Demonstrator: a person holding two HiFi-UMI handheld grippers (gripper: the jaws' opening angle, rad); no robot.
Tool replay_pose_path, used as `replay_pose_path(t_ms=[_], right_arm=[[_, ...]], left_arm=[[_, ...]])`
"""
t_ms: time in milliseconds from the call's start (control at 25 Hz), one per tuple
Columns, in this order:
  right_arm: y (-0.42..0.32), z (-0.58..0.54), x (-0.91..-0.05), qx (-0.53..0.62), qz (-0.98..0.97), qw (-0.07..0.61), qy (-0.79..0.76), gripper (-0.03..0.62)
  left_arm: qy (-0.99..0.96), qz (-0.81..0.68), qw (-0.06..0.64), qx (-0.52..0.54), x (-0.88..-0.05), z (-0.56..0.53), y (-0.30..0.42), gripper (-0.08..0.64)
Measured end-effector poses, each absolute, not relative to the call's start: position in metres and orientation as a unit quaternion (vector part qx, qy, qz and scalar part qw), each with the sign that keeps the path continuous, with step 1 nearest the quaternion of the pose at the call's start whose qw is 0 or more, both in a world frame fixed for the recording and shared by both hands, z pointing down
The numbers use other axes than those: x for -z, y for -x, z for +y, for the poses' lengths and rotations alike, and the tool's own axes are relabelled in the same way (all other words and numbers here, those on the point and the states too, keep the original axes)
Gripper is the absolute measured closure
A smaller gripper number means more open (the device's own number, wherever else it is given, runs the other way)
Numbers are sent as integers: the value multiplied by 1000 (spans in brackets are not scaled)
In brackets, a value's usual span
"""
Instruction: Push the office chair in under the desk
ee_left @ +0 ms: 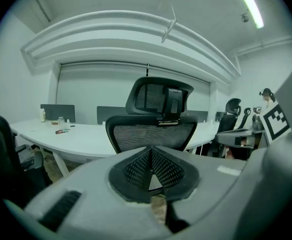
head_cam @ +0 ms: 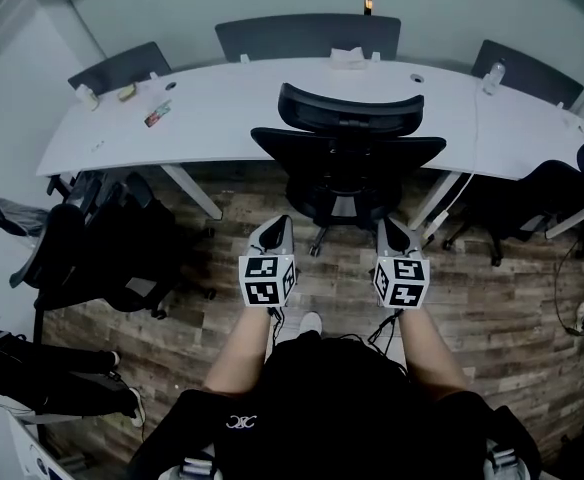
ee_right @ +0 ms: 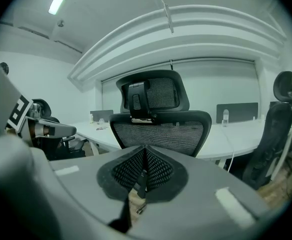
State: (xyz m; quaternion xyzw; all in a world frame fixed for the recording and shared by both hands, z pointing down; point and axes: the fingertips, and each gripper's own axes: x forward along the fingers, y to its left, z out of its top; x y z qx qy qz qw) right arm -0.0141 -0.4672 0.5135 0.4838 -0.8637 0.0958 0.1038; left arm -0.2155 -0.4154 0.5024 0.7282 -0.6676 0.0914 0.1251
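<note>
black mesh jaws pressed together on nothing tip the left gripper (head_cam: 276, 230) and right gripper (head_cam: 393, 230), held side by side on outstretched forearms (head_cam: 240, 353) just behind the office chair (head_cam: 347, 158), whose backrest meets the white desk (head_cam: 222, 118) edge.

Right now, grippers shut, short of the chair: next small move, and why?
Probably ease both grippers forward until they meet the back of the chair. The left gripper and right gripper are shut, side by side, not touching it; its back faces them, and its base shows in front of the desk.
</note>
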Motion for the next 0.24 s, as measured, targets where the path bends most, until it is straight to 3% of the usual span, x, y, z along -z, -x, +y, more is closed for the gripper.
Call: replay_pose_path(t_ms=[240], right_arm=[[10, -463, -512, -91, -865, 108, -482, 586]], left_arm=[[-728, -668, 129, -91, -500, -412, 213, 550]])
